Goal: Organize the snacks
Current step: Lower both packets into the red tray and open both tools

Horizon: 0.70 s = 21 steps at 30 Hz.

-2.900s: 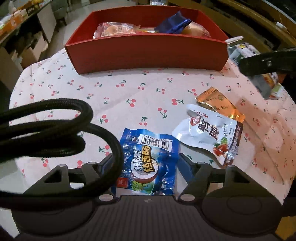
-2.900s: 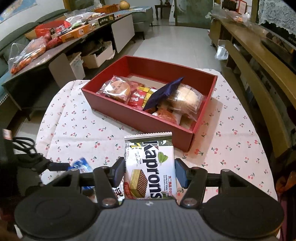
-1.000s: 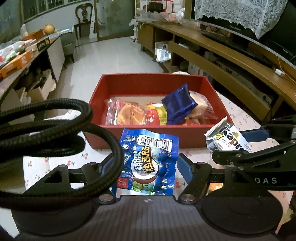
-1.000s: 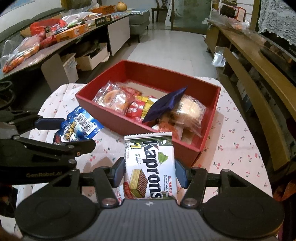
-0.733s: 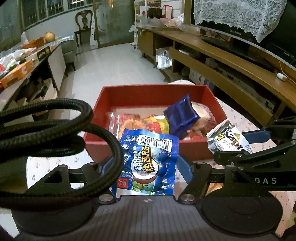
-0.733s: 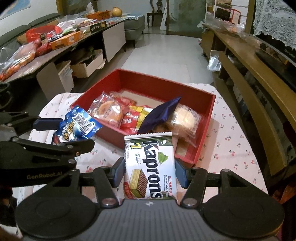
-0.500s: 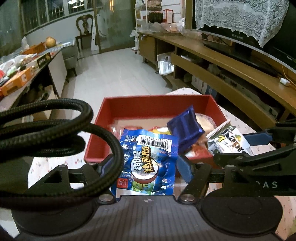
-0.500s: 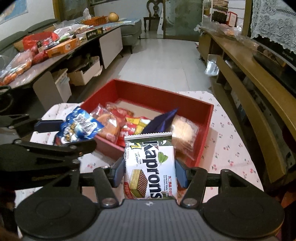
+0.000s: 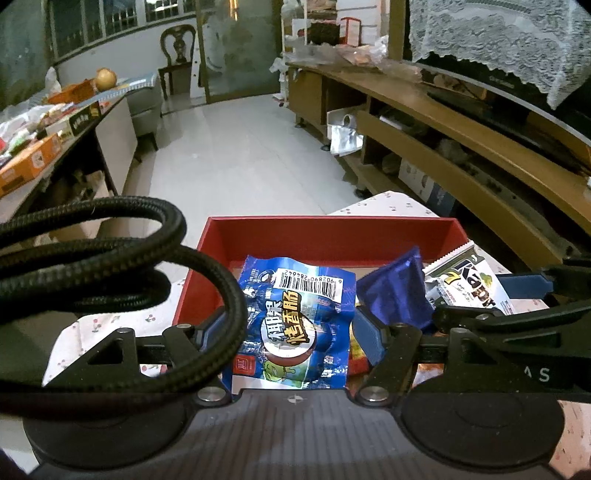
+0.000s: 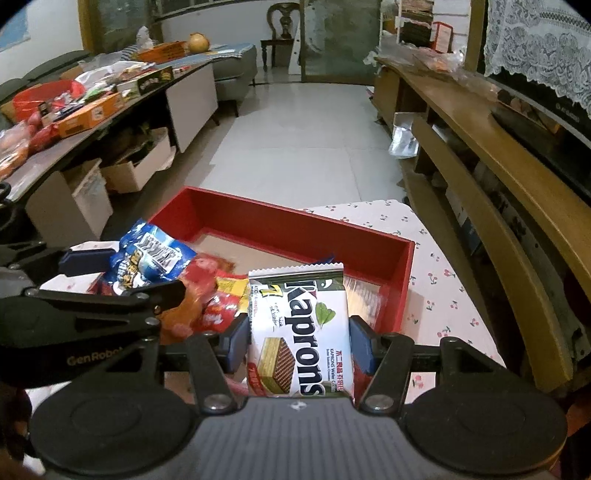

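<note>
The blue pack (image 9: 295, 325) and the wafer pack (image 10: 301, 332) hang side by side over the red box (image 10: 332, 242), each pinched between the pads of its claw: left gripper (image 9: 291, 326) on the blue, right gripper (image 10: 299, 345) on the wafers. This is the delivery step. Next, I judge, lower them onto the snacks (image 10: 218, 295) inside and let go.

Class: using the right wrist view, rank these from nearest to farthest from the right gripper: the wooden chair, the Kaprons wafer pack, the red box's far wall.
1. Kaprons wafer pack, clamped in the right gripper.
2. Red box's far wall, mid-frame, on the table.
3. Wooden chair, far across the room.
</note>
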Motion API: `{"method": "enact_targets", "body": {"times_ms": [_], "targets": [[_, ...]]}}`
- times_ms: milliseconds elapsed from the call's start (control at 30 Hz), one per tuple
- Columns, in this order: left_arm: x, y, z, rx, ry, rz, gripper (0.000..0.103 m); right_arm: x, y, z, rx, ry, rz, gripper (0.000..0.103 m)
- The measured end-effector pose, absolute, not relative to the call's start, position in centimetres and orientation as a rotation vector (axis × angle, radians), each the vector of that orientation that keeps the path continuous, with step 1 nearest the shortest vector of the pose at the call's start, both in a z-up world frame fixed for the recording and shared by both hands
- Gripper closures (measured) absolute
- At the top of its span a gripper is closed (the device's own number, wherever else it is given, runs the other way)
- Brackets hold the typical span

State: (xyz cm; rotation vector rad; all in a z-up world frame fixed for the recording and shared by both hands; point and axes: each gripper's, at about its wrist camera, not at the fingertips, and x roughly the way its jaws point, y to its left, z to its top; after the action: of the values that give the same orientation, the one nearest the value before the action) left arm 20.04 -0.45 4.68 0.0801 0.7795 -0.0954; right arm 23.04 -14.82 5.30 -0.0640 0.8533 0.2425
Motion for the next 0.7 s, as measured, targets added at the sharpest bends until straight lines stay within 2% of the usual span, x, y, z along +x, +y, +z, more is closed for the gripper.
{"method": "enact_targets", "body": {"times_ms": [700], "targets": [[23.6,-0.4,1.8,0.093,0.856,-0.038,0.027,27.0,-13.7,1.7,-0.110,0.888,0.218,0.039]]}}
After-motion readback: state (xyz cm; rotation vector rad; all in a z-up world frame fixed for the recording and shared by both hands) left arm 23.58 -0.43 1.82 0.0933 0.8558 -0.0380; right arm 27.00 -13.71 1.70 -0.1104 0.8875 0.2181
